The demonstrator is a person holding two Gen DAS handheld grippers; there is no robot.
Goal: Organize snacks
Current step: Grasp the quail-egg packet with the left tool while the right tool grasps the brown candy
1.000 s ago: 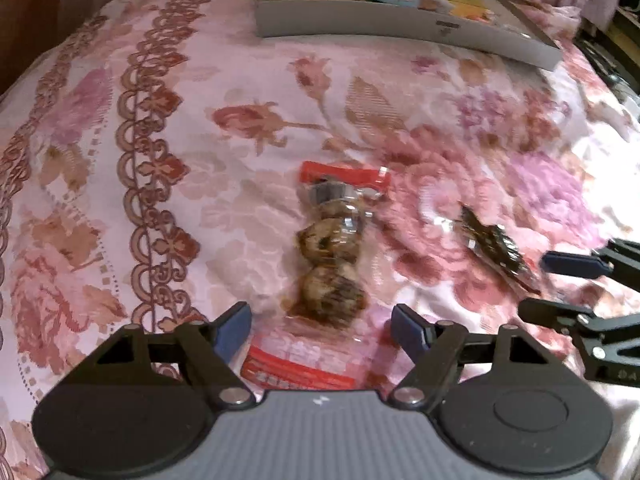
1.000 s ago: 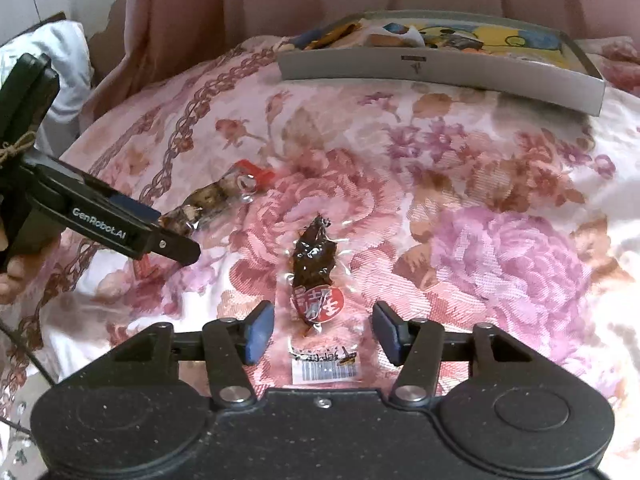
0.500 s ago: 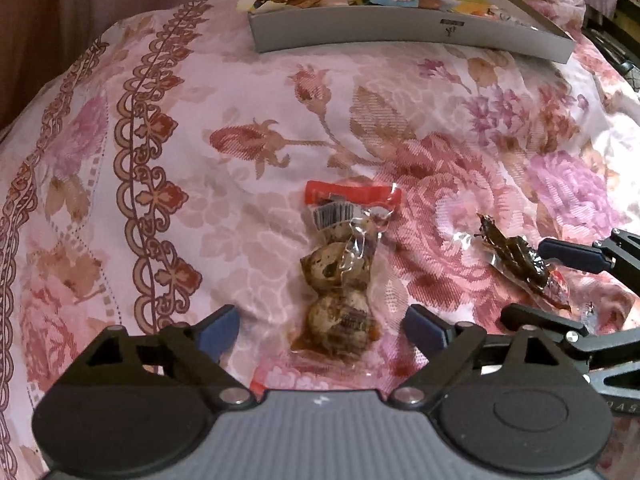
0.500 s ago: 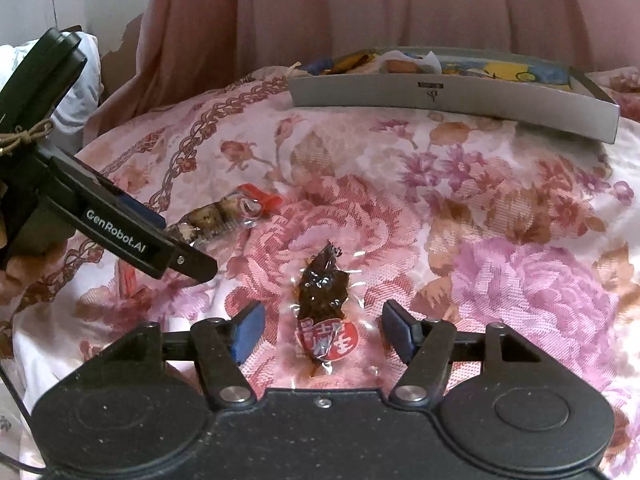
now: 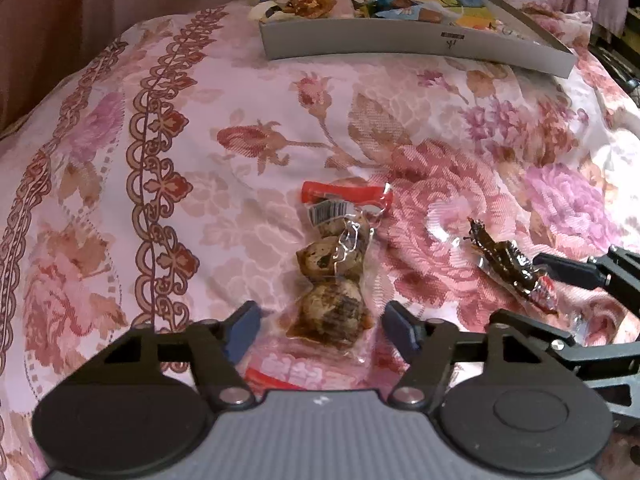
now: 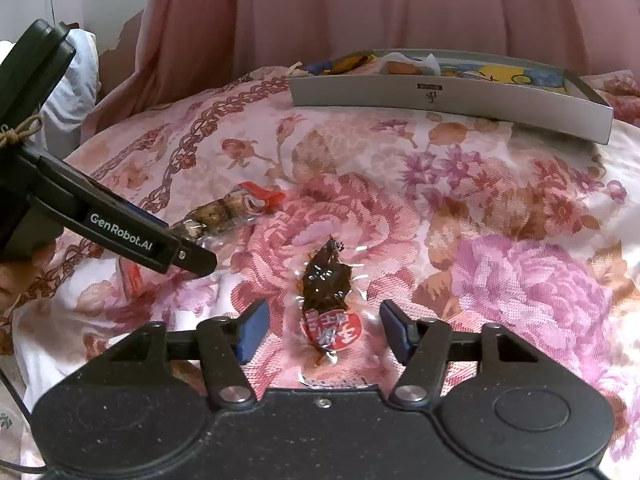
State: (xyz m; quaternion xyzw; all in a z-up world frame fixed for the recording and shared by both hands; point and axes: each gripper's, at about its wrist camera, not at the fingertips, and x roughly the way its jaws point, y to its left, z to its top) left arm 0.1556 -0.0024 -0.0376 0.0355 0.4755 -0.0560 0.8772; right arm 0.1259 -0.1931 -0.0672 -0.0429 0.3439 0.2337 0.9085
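Judging by the grey cardboard tray of bright packets at the top of both frames, sorting is partly done. Two snacks remain on the floral bedspread: the left gripper, fingers spread wide and empty, brackets the clear red-ended packet of brown eggs at lower centre, while the right gripper, equally open, straddles the clear pouch of dark glossy meat.

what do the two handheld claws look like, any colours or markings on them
Both are black plastic. The left claw has a ribbed grey base, two round black discs, silver pivot screws and blue pads. The right claw matches, with a speckled black base. From the right wrist view, the left one shows white "GenRobot.AI" lettering and a tan string knot.
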